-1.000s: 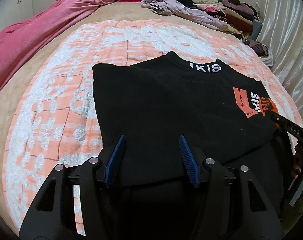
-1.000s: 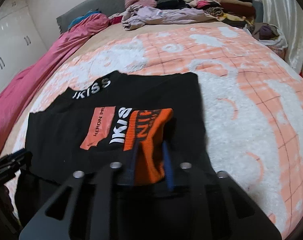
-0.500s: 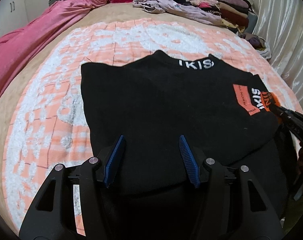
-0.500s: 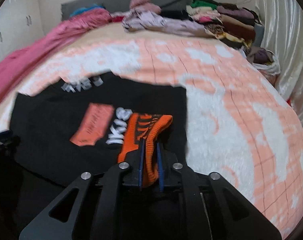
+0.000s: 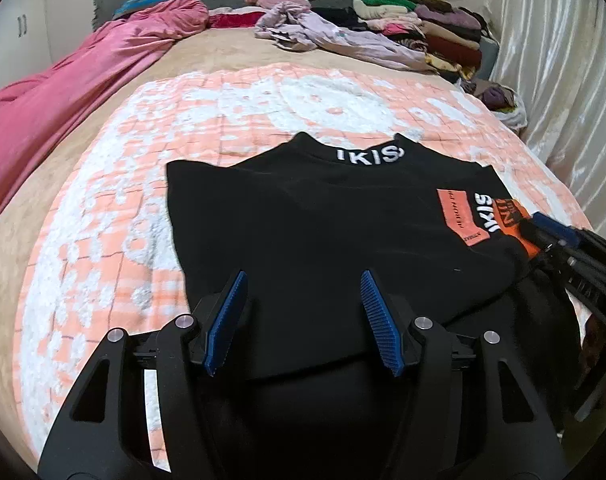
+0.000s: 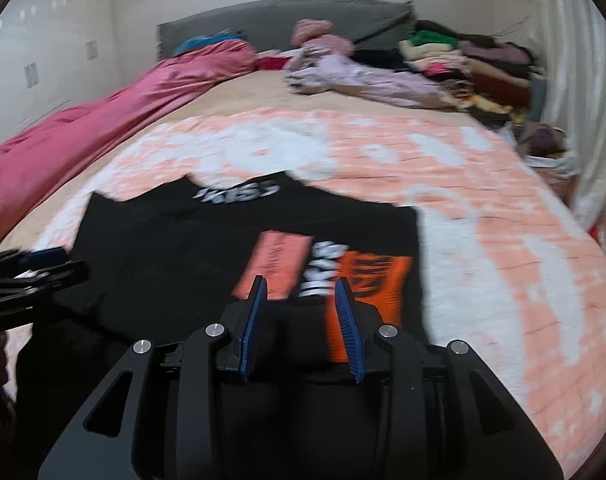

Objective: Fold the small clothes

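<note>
From the left wrist view, the black top [image 5: 315, 216] lies flat on the orange-and-white bedspread [image 5: 103, 240], its collar with white lettering [image 5: 369, 156] at the far edge. An orange patch [image 5: 459, 216] and an orange cuff [image 5: 515, 220] sit on the top's right side. The left tool [image 5: 303, 320] hangs over the near edge of the top with its blue pads [image 5: 227, 320] standing well apart; the cloth lies under them but the pads do not press on it. At the right edge of the top, the right tool [image 5: 551, 232] has its tip just beside the orange cuff. Beyond the bedspread, a pink blanket [image 5: 83, 80] runs along the left of the bed, and a pile of clothes [image 5: 403, 32] sits at the far right by a pale curtain [image 5: 563, 80].

From the right wrist view, which is blurred by motion, the black top [image 6: 175, 248] lies on the bedspread [image 6: 503, 260]. The right tool [image 6: 301, 320] is above the near right part of the top, its jaws opening; the orange cuff [image 6: 377, 276] shows just beyond the right pad, and the pads do not clamp it. The left tool [image 6: 35, 268] reaches in at the top's left edge.
</note>
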Demonstrator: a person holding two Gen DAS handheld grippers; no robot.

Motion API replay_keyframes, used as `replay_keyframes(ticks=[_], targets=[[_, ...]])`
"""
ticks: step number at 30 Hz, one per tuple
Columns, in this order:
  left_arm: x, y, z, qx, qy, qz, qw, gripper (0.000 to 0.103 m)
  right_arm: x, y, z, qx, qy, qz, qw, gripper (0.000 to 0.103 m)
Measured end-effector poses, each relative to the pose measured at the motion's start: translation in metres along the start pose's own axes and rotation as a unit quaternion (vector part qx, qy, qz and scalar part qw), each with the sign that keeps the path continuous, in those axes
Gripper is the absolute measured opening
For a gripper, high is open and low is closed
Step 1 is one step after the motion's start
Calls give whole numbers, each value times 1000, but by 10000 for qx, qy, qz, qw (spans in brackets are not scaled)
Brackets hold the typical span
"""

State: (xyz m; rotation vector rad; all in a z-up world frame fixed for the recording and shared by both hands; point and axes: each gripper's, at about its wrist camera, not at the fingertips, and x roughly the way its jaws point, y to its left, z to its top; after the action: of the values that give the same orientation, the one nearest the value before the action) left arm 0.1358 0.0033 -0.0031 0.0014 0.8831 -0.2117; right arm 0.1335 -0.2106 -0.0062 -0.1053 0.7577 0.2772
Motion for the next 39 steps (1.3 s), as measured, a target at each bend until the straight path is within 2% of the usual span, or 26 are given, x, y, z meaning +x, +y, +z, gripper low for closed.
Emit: replay_keyframes(ticks=[4,6,8,9,22,28,33,36,39], targets=[[20,-6,-3,133,262,100,9995,53,15,21,-3,-320,252,116,9991,36],[34,-1,-9,61,469,108,9988,56,26,26,-7,-432,439,-64,9981,41],[34,6,-12,-13,425,19,9991,59,37,23,-14,-497,646,-261,9963,39],[33,7,-12,-19,422,-22,9991,59,39,19,-16,-404,669,-177,9968,39],[30,12,-14,-105,359,-66,9993,59,40,15,-19,-83,636,-110,9979,41],[21,14,-15,-150,338,-92,9993,59,19,13,-18,157,356,62,9992,52],[13,17,-14,-226,313,-44,9992,61,9,14,-16,161,293,16,9994,53],[8,19,-14,-258,287,-29,9993,63,4,14,-15,185,251,-7,9995,58],[4,20,-14,-269,254,-8,9993,68,2,15,-15,195,233,-19,9995,58]])
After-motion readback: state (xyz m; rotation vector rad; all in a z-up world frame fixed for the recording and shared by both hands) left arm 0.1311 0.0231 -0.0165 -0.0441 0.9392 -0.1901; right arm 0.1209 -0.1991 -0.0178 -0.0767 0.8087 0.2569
